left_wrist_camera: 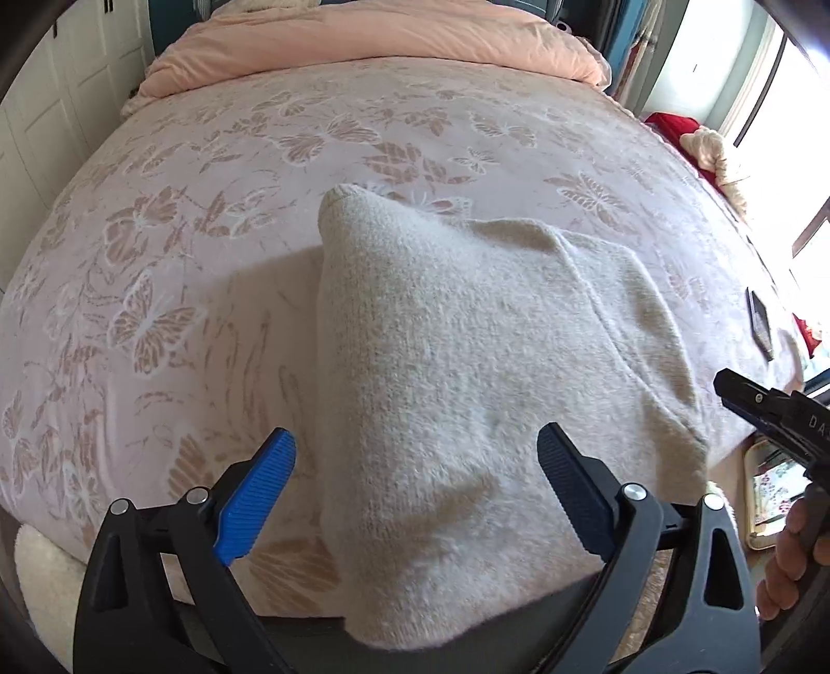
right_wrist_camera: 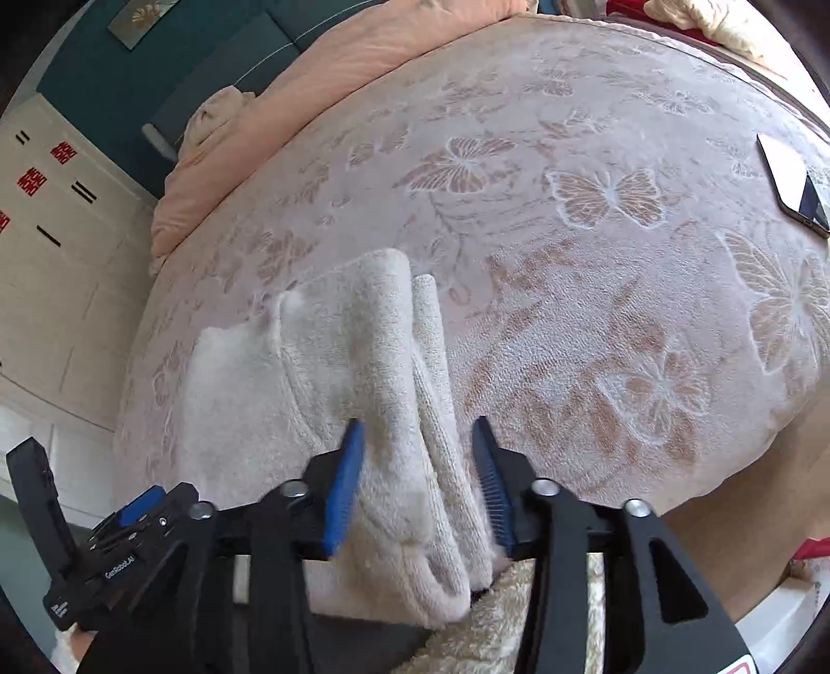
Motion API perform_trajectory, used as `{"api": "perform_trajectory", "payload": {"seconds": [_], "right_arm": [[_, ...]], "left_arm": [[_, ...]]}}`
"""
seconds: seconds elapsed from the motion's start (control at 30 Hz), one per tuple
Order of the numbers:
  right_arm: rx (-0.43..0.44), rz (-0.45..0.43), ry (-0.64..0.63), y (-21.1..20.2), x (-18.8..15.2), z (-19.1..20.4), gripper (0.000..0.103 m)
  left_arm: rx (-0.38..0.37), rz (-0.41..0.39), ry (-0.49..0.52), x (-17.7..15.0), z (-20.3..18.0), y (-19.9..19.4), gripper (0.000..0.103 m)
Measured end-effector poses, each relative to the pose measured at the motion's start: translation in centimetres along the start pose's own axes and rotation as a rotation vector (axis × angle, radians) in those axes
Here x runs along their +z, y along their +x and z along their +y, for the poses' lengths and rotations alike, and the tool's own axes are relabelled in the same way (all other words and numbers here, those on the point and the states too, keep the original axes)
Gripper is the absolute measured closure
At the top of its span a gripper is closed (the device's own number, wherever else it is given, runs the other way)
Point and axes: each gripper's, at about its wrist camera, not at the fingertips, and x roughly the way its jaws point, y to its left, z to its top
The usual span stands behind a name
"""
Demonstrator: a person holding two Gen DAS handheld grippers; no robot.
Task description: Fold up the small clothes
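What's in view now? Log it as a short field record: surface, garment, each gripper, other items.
surface: bed with a pink butterfly-print cover
garment: cream knit, partly folded, lying at the near edge of the bed
left gripper: open, fingers either side of the knit, not clamped
right gripper: fingers either side of a bunched fold of the knit; full closure unclear
other items: phone on the bed to the right; peach duvet piled at the far end

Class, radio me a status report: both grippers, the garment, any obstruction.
Left gripper open above cream knitted sweater. Right gripper straddles its bunched edge, jaws not visibly closed. Smartphone lies apart on butterfly-patterned bedspread.
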Motion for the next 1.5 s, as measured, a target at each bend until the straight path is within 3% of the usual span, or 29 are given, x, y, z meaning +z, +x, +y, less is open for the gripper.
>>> {"api": "perform_trajectory", "payload": {"seconds": [0.07,0.17,0.23,0.27,0.4,0.43,0.53,0.63,0.73,0.8,0.83,0.9,1.1,1.27,1.37,1.43,1.5], "right_arm": [[-0.008,0.062,-0.009,0.7,-1.5,0.0,0.039],[-0.02,0.116,-0.02,2.1,-4.4,0.2,0.039],[-0.04,0.135,-0.048,2.9,-5.6,0.6,0.068],[-0.053,0.12,-0.068,2.7,-5.8,0.9,0.09],[-0.076,-0.051,-0.148,-1.4,-4.9,2.6,0.093],[-0.088,-0.041,-0.144,-1.1,-4.7,2.2,0.093],[-0.124,0.135,-0.092,4.1,-5.4,-0.9,0.092],[-0.072,0.116,-0.062,3.0,-5.0,-0.9,0.086],[-0.021,0.067,-0.053,0.8,-3.8,-0.3,0.068],[0.013,0.024,-0.042,0.1,-2.9,-0.3,0.036],[0.028,0.017,-0.032,0.2,-2.3,-0.4,0.032],[0.058,0.038,-0.004,1.6,-1.0,-0.9,0.027],[0.154,0.192,0.114,8.0,0.0,-1.3,0.026],[0.19,0.188,0.13,10.2,0.4,0.0,0.005],[0.153,0.183,0.105,10.6,0.8,1.2,0.005],[0.151,0.185,0.079,10.3,1.0,1.9,0.025],[0.158,0.183,0.081,9.4,1.3,2.1,0.062]], "left_arm": [[-0.048,0.076,-0.028,-0.9,0.0,1.1,0.01],[-0.018,0.126,-0.047,-2.4,0.2,2.4,0.01],[-0.031,0.163,-0.071,-3.1,0.5,2.8,0.01],[-0.036,0.172,-0.086,-3.4,0.7,2.8,0.01],[-0.01,0.152,-0.063,-3.7,0.4,2.2,0.01],[0.001,0.143,-0.052,-3.7,0.3,2.0,0.01],[0.017,0.148,-0.047,-3.8,0.1,2.6,0.01],[-0.011,0.158,-0.072,-3.8,0.4,2.5,0.01],[-0.084,0.075,-0.108,-3.1,1.3,0.3,0.01],[-0.127,0.041,-0.149,-2.1,2.0,-0.2,0.006],[-0.137,0.041,-0.173,-1.6,2.3,0.0,0.006],[-0.152,0.076,-0.215,-0.6,2.7,1.4,0.006],[-0.198,0.207,-0.282,1.2,3.2,7.0,0.005],[-0.247,0.233,-0.302,2.4,3.1,9.2,0.005],[-0.252,0.254,-0.278,2.9,2.8,9.5,0.005],[-0.243,0.254,-0.267,3.1,2.6,9.0,0.009],[-0.217,0.239,-0.224,3.5,1.9,7.8,0.025]]}}
